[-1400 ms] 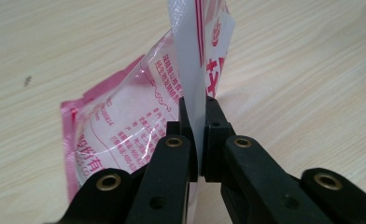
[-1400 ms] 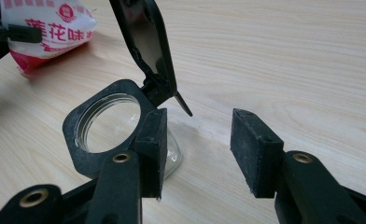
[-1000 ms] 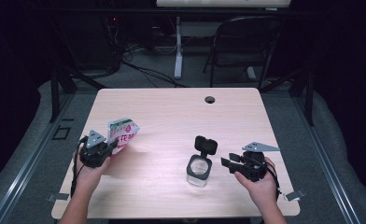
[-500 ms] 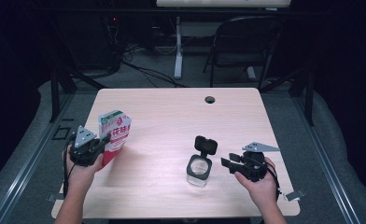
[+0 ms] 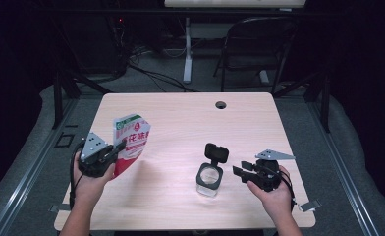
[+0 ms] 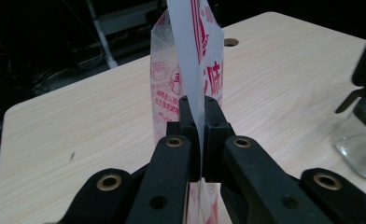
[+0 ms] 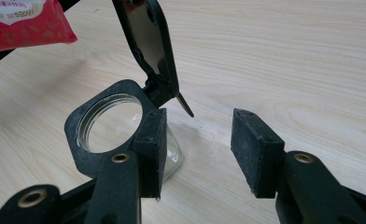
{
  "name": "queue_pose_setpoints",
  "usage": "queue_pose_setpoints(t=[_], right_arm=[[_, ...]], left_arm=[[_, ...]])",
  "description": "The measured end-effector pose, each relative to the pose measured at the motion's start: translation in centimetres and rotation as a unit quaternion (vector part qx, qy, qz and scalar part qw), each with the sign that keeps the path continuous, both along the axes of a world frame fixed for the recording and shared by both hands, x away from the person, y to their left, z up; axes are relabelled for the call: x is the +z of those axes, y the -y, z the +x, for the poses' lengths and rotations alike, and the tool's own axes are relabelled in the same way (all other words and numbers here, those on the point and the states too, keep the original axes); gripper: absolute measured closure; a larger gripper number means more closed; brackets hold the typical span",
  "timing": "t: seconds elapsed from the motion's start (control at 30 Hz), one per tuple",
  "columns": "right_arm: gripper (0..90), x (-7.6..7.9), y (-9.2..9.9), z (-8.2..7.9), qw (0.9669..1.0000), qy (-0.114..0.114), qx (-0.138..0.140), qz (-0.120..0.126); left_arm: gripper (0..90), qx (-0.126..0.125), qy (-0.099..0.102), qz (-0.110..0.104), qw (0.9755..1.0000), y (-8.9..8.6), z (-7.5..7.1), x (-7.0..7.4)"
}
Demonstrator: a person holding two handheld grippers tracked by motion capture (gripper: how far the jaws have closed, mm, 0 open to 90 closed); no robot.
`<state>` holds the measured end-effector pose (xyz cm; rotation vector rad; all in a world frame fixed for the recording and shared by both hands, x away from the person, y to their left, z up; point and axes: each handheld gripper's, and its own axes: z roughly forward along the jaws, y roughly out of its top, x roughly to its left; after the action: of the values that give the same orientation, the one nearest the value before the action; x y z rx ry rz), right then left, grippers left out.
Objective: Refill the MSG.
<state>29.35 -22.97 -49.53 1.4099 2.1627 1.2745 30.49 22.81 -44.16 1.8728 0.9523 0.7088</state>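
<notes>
A red, white and green snack pouch [image 5: 129,142] is held above the table's left side by my left gripper [image 5: 116,147], which is shut on its edge. In the left gripper view the pouch [image 6: 190,70] stands upright with its thin seam pinched between the two black jaws of my left gripper [image 6: 200,135]. A clear glass jar [image 5: 209,178] with a black rim and a flipped-up black lid [image 5: 216,152] stands at the right front. My right gripper [image 5: 239,169] is open just right of the jar. In the right gripper view the jar [image 7: 111,128] sits beside the left jaw of my right gripper [image 7: 200,140]; nothing lies between the jaws.
The wooden table [image 5: 190,123] has a round cable hole [image 5: 221,104] near its far edge. A black chair [image 5: 259,44] and a white desk leg [image 5: 187,49] stand beyond the table on the grey floor.
My left hand has lifted the pouch and drawn it leftward, turning it from tilted to upright. The right hand and the jar have stayed still.
</notes>
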Motion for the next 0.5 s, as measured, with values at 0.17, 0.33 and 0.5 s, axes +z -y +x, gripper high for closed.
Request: queue_pose_setpoints(t=[0.17,0.33,0.5], right_arm=[[55.4,0.1,-0.1,0.0,1.0000,0.002,0.002,-0.001],[54.4,0.2,-0.3,-0.1,0.9998,0.004,0.018,-0.004],[56.7,0.5,-0.7,-0.5,0.9985,0.013,0.053,-0.007]], left_arm=[[90.0,-0.050,-0.009,0.002,0.9987,2.4,-0.4,-0.2],[90.0,-0.091,-0.016,0.022,0.9955,5.2,-0.9,-0.7],[90.0,-0.132,-0.023,0.023,0.9907,7.5,-1.5,-1.0]])
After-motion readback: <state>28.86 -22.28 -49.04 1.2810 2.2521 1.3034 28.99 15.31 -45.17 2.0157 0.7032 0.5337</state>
